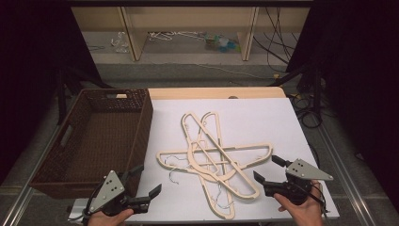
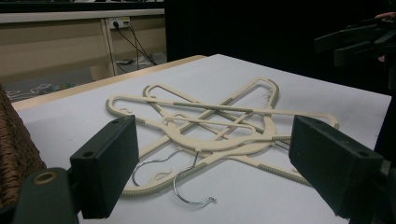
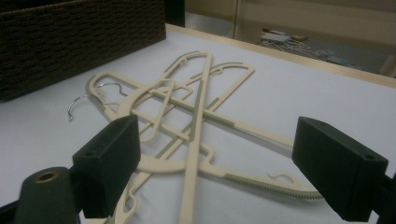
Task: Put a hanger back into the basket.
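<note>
A tangle of cream hangers lies criss-crossed in the middle of the white tabletop, with the empty wicker basket just left of it. The left hand-held gripper hovers at the near left, jaws wide and empty; the right hand-held gripper hovers at the near right, likewise wide and holding nothing. The likely step is lifting one hanger toward the basket. Pick the topmost one, close on a straight bar rather than a crossing, and raise it slowly so the wire hooks do not snag the others; the free gripper could pin the pile.
</note>
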The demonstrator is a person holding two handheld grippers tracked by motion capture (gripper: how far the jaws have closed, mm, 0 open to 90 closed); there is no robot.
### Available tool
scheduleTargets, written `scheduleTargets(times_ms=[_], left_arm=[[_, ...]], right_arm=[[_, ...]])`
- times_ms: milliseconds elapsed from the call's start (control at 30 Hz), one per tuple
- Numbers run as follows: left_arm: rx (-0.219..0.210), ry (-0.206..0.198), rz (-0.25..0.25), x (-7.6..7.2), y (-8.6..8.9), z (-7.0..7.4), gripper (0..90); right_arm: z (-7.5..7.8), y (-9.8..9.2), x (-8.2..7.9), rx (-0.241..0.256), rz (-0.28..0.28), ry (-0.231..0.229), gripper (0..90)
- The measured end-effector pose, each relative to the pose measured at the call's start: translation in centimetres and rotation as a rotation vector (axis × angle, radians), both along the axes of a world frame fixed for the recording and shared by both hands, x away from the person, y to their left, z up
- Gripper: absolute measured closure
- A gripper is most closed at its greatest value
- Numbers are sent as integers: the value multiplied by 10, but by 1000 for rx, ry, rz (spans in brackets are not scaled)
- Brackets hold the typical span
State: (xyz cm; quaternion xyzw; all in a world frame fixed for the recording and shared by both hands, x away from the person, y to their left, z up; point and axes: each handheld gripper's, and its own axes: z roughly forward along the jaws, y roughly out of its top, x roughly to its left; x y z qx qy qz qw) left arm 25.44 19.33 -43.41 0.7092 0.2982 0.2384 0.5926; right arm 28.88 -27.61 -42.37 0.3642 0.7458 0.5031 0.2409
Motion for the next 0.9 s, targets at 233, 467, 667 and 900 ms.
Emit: scheduleTargets(times_ms=[233, 467, 667, 900], left_arm=[[14, -9, -6, 1, 0, 0, 159], [13, -9, -6, 1, 0, 0, 159], [2, 4, -1, 0, 0, -1, 159], [-1, -7, -11, 2, -1, -2, 158]], right_arm=[[0, 0, 0, -11, 10, 10, 166], [-1, 1, 1, -10, 18, 12, 173], [-1, 2, 5, -36, 22, 38, 176], [-2, 11, 23, -134, 76, 144, 233]])
